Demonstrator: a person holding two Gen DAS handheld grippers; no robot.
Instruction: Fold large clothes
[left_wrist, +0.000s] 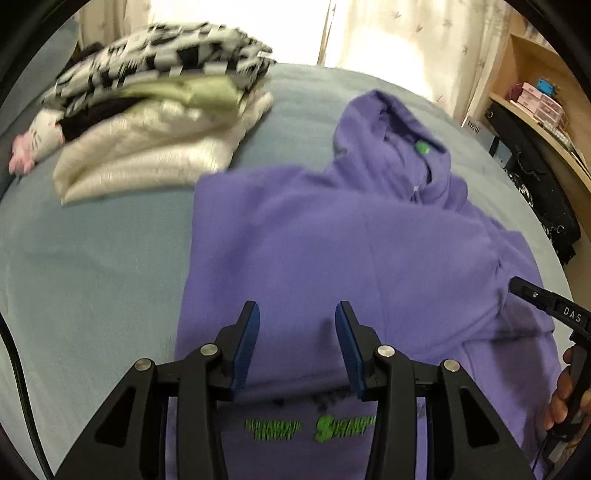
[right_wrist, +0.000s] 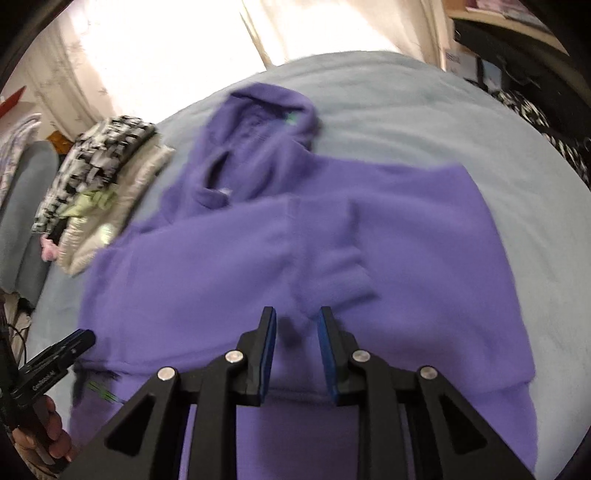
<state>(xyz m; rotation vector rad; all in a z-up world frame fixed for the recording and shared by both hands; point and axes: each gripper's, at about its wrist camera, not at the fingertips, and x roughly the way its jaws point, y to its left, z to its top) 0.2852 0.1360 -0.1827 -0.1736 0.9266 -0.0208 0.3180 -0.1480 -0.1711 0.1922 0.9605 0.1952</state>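
Stack of folded clothes at far left on pale blue-grey bed cover: at least three layers countable, black-and-white checked on top, pale green beneath, cream quilted at bottom, further layers too blurred to count. Just right of it, one soft purple fleece hoodie, spread flat mid-bed, hood pointing away, sleeves already folded in over body, green lettering at near hem. Likely light, limp and thick, not slippery; prone to sagging and sliding apart if lifted by a single layer, so best pinched through all layers at both near hem corners. Two black grippers with blue pads: left gripper above lower hoodie, jaws apart, nothing between; right gripper further right over folded sleeve cuff, jaws narrowly apart, also empty. Wooden shelf with boxes at far right.
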